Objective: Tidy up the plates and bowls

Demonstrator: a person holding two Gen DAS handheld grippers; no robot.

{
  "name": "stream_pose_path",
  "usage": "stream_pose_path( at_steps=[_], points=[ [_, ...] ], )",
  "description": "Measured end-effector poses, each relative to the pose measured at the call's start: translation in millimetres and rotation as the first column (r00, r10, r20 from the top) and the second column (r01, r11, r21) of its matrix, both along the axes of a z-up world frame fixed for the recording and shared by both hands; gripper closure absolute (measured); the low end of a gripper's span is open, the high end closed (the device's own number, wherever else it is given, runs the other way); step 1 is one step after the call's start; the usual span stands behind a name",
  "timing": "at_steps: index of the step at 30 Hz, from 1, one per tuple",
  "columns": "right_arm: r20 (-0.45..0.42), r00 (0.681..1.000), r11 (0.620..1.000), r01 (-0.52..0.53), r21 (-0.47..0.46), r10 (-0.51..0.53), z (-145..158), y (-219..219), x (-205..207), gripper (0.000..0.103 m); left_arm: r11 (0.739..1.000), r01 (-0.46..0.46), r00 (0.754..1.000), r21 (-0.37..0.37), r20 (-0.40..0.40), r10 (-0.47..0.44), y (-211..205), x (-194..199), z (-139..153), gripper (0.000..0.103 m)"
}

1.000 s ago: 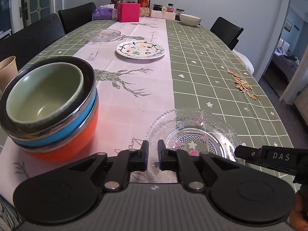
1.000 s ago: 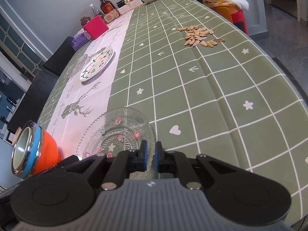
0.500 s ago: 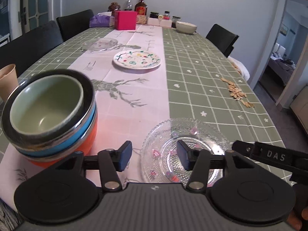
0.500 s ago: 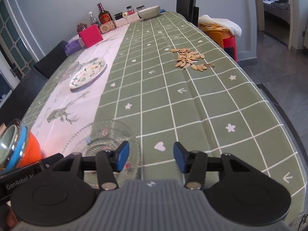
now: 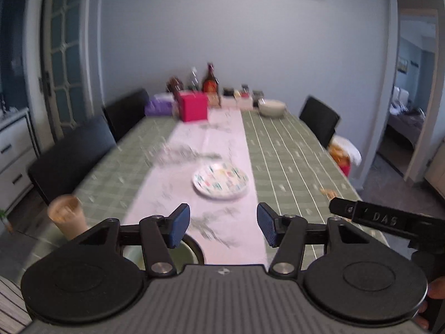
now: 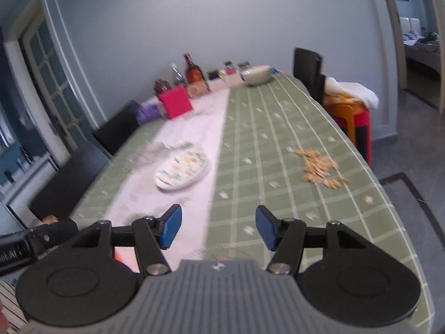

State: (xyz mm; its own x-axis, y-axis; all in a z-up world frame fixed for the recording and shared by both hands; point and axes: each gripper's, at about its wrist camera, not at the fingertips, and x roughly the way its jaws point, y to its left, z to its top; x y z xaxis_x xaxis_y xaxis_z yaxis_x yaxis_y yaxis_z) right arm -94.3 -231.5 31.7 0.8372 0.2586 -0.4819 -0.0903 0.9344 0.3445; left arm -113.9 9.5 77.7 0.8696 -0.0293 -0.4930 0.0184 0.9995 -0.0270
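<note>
painted plate (image 5: 220,181): flat on the pale runner mid-table, nothing on it; the nearest loose dish ahead of both grippers. Blurred in both views, so rim detail cannot be read.
clear glass dish (image 5: 178,154): beyond and left of the painted plate, smeared by blur; outline uncertain.
white bowl (image 6: 256,75): far end of the table, beside the small jars and well apart from everything else.
stacked bowls (image 5: 183,252): only a green interior and dark rim show, low behind the left finger.
left gripper (image 5: 223,228): jaws well apart, nothing between them, pads off every dish.
right gripper (image 6: 217,226): jaws opening, gap empty, holding nothing.
step in hand (judgement): reach toward the painted plate to collect it.
how to do it well (judgement): come in low at the near rim, one pad under the lip and one over; close only once the rim sits deep between the pads.
risk (judgement): a glazed rim may slip from a shallow pinch.
surroundings: paper cup (image 5: 67,213) at the left edge; scattered seeds (image 6: 319,168) to the right, off the path.
</note>
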Motion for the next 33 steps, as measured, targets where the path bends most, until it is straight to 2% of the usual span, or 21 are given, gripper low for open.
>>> stream_pose_path(
  at_steps=[4, 8, 12, 16, 20, 23, 24, 28, 33],
  points=[
    [0.08, 0.996, 0.998, -0.043, 0.039, 0.04, 54, 21, 9, 0.044, 0.999, -0.043, 0.997, -0.023, 0.061, 0.045, 33, 5, 46, 0.036],
    [0.133, 0.989, 0.994, -0.082, 0.075, 0.072, 99, 43, 27, 0.044, 0.998, -0.062, 0.992, 0.01, 0.107, 0.06, 61, 22, 80, 0.033],
    [0.164, 0.981, 0.991, -0.12, 0.06, 0.109, 136, 71, 64, 0.044, 0.998, -0.064, 0.992, 0.012, 0.11, 0.062, 85, 52, 99, 0.033],
    [0.146, 0.979, 0.983, -0.159, 0.087, 0.145, 156, 92, 111, 0.044, 0.999, -0.041, 0.996, -0.009, 0.084, 0.042, 108, 91, 104, 0.034],
    [0.104, 0.978, 0.973, -0.192, 0.131, 0.179, 160, 111, 168, 0.044, 0.996, -0.089, 0.993, 0.027, 0.083, 0.086, 129, 134, 100, 0.034],
    [0.085, 0.971, 0.961, -0.234, 0.146, 0.224, 153, 126, 210, 0.044, 0.994, -0.107, 0.993, 0.013, 0.045, 0.106, 149, 170, 91, 0.035],
    [0.1, 0.966, 0.959, -0.249, 0.135, 0.237, 149, 132, 222, 0.044, 0.992, -0.123, 0.992, -0.004, 0.03, 0.124, 156, 181, 88, 0.039],
    [0.147, 0.962, 0.964, -0.245, 0.104, 0.229, 125, 151, 267, 0.044, 0.994, -0.097, 0.995, -0.058, 0.01, 0.098, 178, 221, 70, 0.039],
    [0.06, 0.983, 0.964, -0.184, 0.193, 0.176, 80, 158, 331, 0.044, 0.99, -0.049, 0.999, -0.129, -0.007, 0.048, 193, 277, 25, 0.041]
  ],
)
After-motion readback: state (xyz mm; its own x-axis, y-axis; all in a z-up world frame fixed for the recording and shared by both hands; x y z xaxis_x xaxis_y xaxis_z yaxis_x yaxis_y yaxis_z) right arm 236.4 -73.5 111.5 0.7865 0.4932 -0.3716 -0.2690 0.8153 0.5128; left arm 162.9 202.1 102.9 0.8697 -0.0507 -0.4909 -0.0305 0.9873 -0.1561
